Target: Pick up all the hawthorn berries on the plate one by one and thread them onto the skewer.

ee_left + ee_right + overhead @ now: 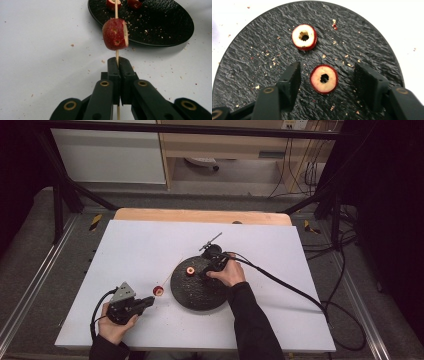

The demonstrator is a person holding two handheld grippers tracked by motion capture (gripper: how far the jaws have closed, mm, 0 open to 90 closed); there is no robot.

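A thin wooden skewer (116, 53) is clamped between the jaws of my left gripper (119, 62), which is shut on it. A red hollowed fruit piece (115, 34) is threaded on it just past the jaws. In the high view this gripper (150, 301) rests at the front left of the table, and the skewered piece (158, 291) lies beside the black round plate (200, 295). My right gripper (328, 73) hovers over the plate (262, 42). Its jaws stand apart on either side of a cored red slice (323, 79) without touching it. A second cored slice (304, 37) lies farther off.
Crumbs are scattered over the white tabletop (150, 245) and the plate. The right gripper's cable (280, 282) trails across the table to the right. A thin dark rod (211, 241) sticks up at the plate's far edge. A wooden strip (200, 215) borders the back.
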